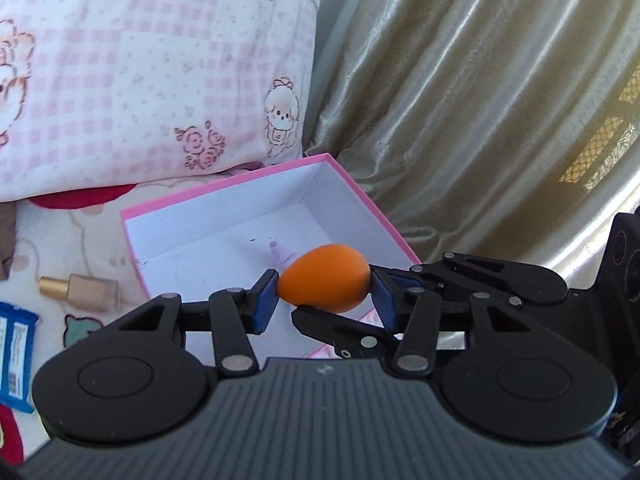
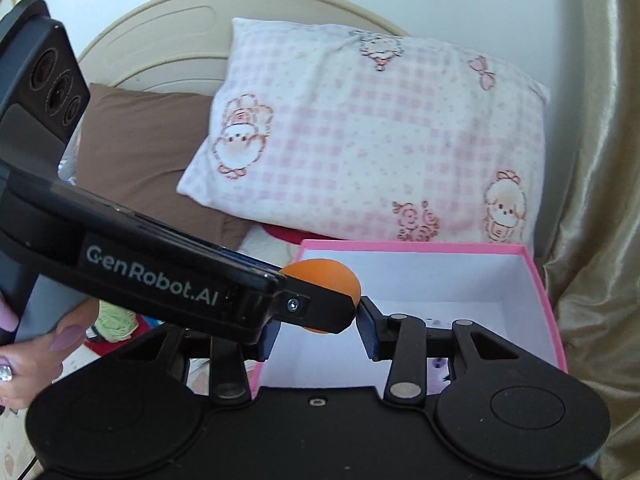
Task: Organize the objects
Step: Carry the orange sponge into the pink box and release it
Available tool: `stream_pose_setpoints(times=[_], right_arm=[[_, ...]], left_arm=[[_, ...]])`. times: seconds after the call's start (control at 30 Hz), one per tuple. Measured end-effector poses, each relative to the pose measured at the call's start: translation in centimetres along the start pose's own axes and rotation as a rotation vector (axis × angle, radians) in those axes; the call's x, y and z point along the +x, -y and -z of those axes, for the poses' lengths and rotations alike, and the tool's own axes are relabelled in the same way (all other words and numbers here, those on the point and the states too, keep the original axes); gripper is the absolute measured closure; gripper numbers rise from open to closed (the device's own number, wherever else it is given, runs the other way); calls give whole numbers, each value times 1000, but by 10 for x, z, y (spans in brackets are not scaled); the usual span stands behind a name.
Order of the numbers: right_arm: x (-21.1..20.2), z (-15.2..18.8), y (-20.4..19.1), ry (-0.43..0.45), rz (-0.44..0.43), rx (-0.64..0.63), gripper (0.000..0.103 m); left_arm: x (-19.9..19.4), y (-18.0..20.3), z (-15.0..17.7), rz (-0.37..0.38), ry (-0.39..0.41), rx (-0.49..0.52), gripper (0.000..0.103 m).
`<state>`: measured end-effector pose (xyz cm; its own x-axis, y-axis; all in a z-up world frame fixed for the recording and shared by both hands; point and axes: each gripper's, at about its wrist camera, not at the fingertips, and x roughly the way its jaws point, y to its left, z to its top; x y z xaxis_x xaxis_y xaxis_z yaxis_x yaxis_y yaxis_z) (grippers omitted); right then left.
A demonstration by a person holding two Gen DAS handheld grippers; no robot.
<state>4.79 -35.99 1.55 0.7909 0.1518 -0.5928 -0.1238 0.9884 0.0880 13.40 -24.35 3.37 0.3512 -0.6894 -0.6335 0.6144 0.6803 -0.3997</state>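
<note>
Orange sponge (image 1: pixel 324 278) is sitting clamped between the blue pads (image 1: pixel 266 300) of the left gripper (image 1: pixel 325 300) above the open pink box (image 1: pixel 224 204), while the right gripper (image 2: pixel 318 330) is reaching in beside it, jaws parted around the sponge without clearly gripping.
</note>
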Motion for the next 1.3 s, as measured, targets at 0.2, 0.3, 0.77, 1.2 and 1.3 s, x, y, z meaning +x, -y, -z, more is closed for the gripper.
stream_pose_setpoints(times=[0.2, 0.3, 0.77, 1.2, 1.3], right_arm=[[30, -8, 50, -59, 127, 36, 57], [53, -8, 73, -106, 177, 71, 57], [123, 8, 112, -255, 229, 79, 54], [96, 13, 110, -241, 177, 108, 50], [69, 13, 91, -232, 70, 122, 50]], left_arm=[[73, 1, -28, 50, -50, -32, 54], [110, -6, -33, 77, -73, -57, 53], [192, -36, -28, 56, -137, -201, 53], [154, -28, -31, -38, -125, -125, 49], [122, -14, -26, -80, -125, -36, 49]])
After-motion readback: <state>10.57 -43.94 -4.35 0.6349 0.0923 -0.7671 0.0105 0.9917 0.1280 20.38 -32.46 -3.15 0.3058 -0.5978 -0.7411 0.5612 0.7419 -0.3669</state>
